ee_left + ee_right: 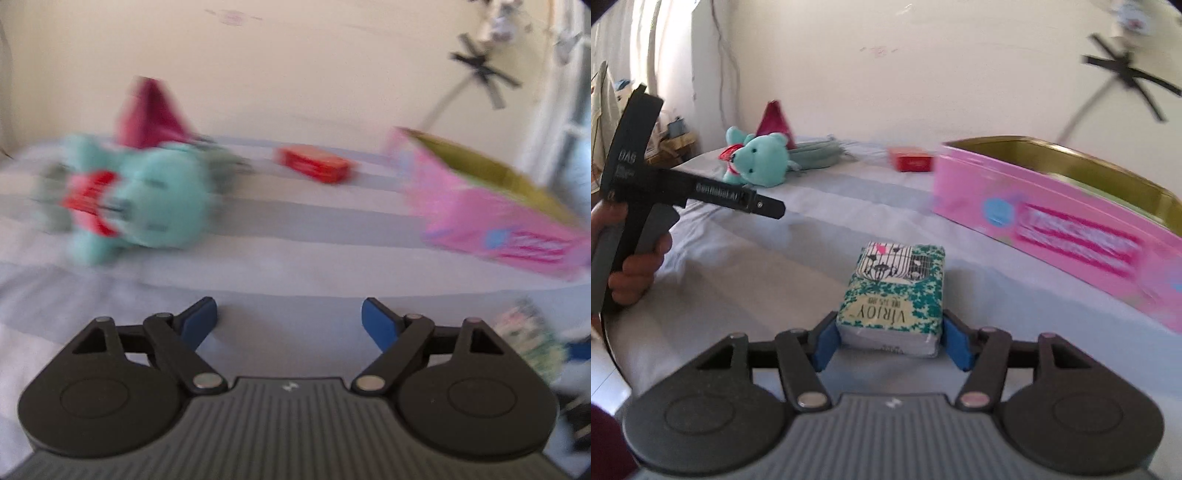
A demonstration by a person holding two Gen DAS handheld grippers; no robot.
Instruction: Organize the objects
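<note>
My right gripper is shut on a green-and-white tissue pack, held just over the striped bedsheet, left of an open pink tin box with a gold inside. My left gripper is open and empty above the sheet. It also shows in the right wrist view at the left, held by a hand. A teal teddy bear lies at the far left. A red small box lies at the back. The pink tin is at the right.
A magenta pyramid-shaped pouch stands behind the bear against the cream wall. A grey-green pouch lies beside the bear. The tissue pack shows at the right edge of the left wrist view. The left wrist view is motion-blurred.
</note>
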